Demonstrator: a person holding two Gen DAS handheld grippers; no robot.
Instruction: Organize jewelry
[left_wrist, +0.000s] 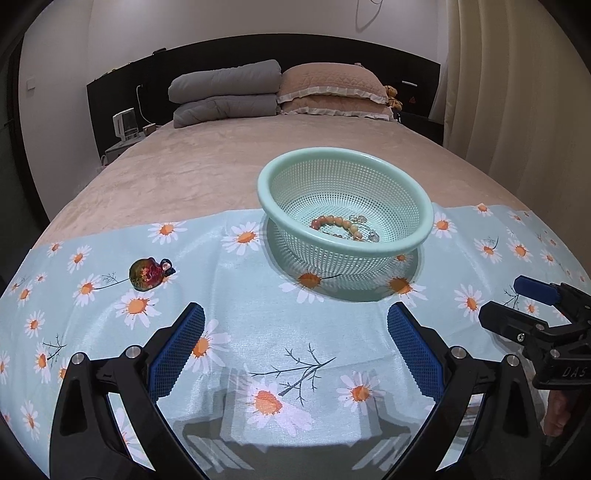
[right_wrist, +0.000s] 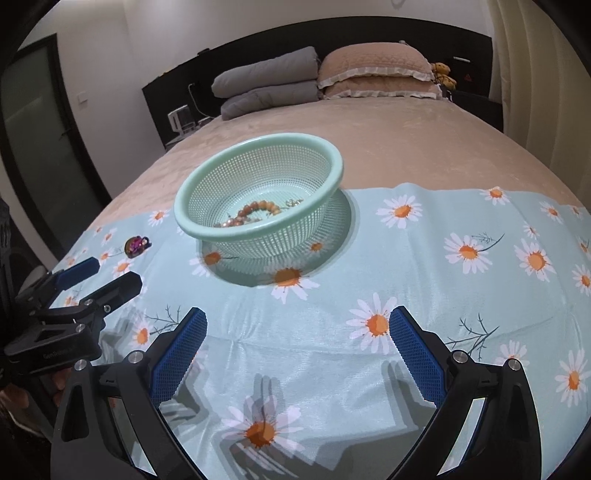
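A mint green mesh basket stands on a daisy-print cloth on the bed. A beaded bracelet and small metal pieces lie inside it. A round red-green pendant lies on the cloth left of the basket. My left gripper is open and empty, low over the cloth in front of the basket; it also shows in the right wrist view. My right gripper is open and empty; it also shows in the left wrist view.
The cloth covers the near end of a beige bed. Grey and beige pillows lie at the dark headboard. A nightstand with a small white appliance stands left; curtains hang right.
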